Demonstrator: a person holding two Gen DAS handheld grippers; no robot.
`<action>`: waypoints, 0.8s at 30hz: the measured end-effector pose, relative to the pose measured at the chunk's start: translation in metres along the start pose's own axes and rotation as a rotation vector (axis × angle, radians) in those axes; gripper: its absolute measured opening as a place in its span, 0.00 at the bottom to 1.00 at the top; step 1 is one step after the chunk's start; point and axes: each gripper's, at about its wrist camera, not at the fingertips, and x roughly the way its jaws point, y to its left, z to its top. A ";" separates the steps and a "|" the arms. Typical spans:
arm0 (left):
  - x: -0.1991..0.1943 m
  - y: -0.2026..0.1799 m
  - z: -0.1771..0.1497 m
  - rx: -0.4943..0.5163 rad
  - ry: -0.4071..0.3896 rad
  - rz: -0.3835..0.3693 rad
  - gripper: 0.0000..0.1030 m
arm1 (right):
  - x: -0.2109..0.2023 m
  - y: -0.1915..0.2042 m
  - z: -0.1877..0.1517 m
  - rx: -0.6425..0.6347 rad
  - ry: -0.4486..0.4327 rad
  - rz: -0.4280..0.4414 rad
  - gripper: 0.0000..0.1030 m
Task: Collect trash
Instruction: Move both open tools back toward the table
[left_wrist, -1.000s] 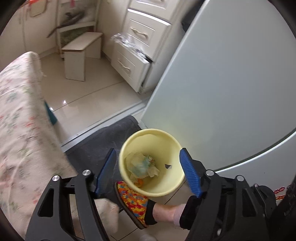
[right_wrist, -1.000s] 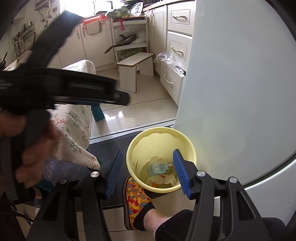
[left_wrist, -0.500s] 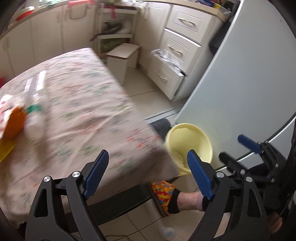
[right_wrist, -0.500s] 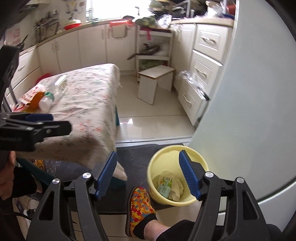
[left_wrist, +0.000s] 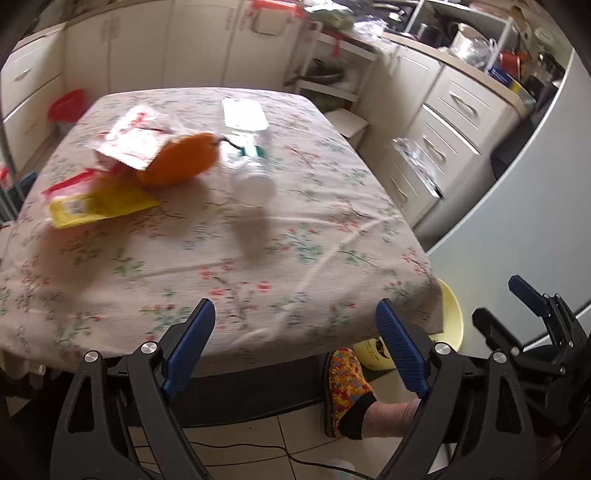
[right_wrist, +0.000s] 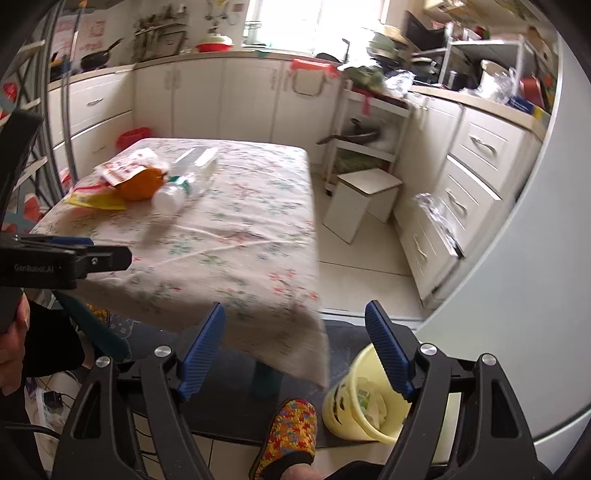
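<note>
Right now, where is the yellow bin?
The yellow bin stands on the floor at lower right in the right wrist view, beside the slipper, below the table's corner.

In the right wrist view, the black body of the left tongs carries pale lettering that reads "GenRobot.AI". The yellow packet on the desk bears a small code patch, too blurred to read. The yellow bin shows dark marks on its wall, not legible.
</note>
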 end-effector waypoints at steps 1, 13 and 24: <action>-0.002 0.004 0.000 -0.004 -0.011 0.011 0.82 | 0.001 0.006 0.002 -0.006 -0.002 0.011 0.72; -0.026 0.056 -0.001 -0.108 -0.087 0.103 0.84 | 0.007 0.073 0.021 -0.100 -0.042 0.109 0.74; -0.039 0.115 0.007 -0.248 -0.112 0.161 0.84 | 0.020 0.113 0.038 -0.116 -0.045 0.183 0.75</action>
